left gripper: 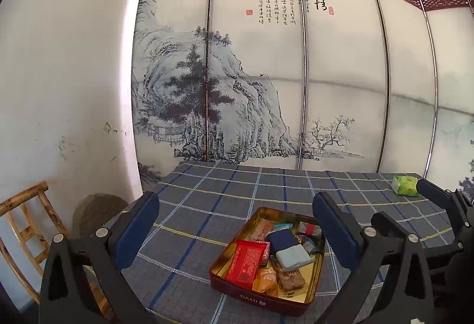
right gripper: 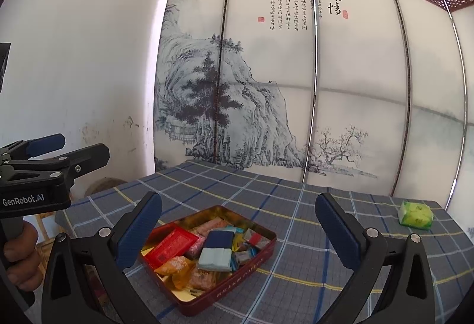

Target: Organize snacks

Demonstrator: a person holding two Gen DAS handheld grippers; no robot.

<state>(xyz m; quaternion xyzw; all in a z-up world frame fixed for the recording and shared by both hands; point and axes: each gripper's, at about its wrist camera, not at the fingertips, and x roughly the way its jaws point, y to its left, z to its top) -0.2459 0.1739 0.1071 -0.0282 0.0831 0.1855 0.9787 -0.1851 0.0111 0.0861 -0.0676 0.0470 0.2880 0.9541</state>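
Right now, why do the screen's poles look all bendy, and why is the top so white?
Left wrist view: the fisheye lens bows the screen poles outward, and daylight above it is blown out white. Right wrist view: same bend, black corners, with bright glare on the wall. The tin is sharp in both views.

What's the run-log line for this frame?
left hand-held gripper: open, empty | right hand-held gripper: open, empty | tin: on table, holds snacks | green pack: outside tin, far right

Both tools black, blue ribbed pads, silver screws; left tool marked GenRobot.AI
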